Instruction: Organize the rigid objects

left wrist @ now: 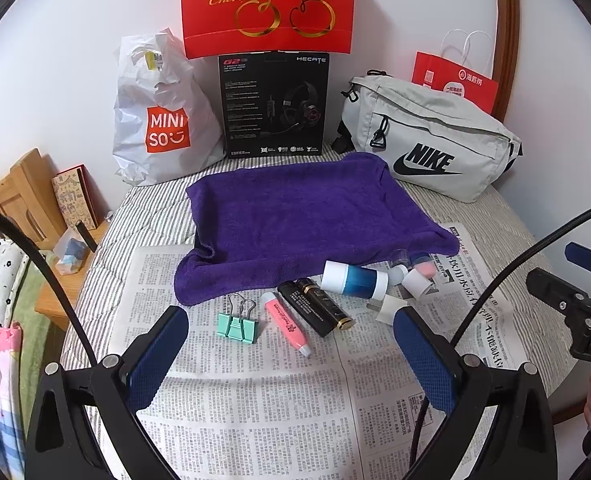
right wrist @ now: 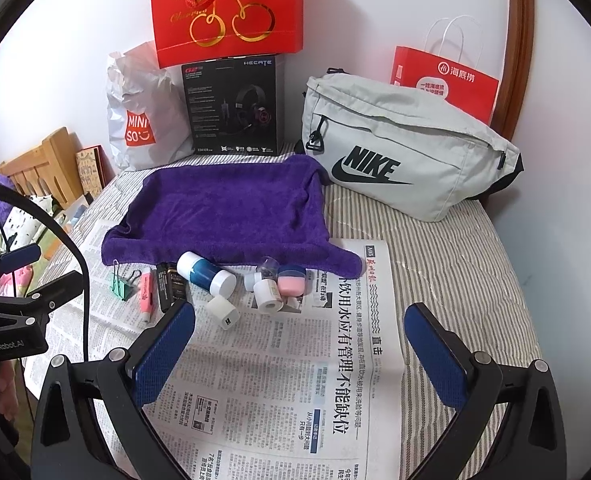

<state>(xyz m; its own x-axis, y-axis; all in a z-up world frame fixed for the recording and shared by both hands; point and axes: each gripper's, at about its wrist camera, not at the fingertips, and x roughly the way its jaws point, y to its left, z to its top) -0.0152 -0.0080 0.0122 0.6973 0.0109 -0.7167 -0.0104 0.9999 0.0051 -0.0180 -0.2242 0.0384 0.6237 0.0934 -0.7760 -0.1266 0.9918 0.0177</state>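
A row of small items lies on the newspaper (left wrist: 255,400) in front of a purple towel (left wrist: 295,216). From left: a green binder clip (left wrist: 237,326), a pink highlighter (left wrist: 287,324), a black lighter (left wrist: 301,308) beside a black-and-gold tube (left wrist: 327,300), a blue-and-white bottle (left wrist: 353,278), a white charger plug (right wrist: 223,311), small white bottles (right wrist: 267,294) and a pink jar (right wrist: 291,282). My left gripper (left wrist: 291,336) hangs open just short of the row, nothing between its fingers. My right gripper (right wrist: 299,330) is open too, over bare newspaper (right wrist: 295,380), to the right of the row.
Along the wall stand a white Miniso bag (left wrist: 163,120), a black headset box (left wrist: 273,106) with a red cherry bag (left wrist: 267,4) above it, a grey Nike bag (left wrist: 427,140) and a red paper bag (left wrist: 455,80). A wooden shelf (left wrist: 27,196) stands left of the striped bed.
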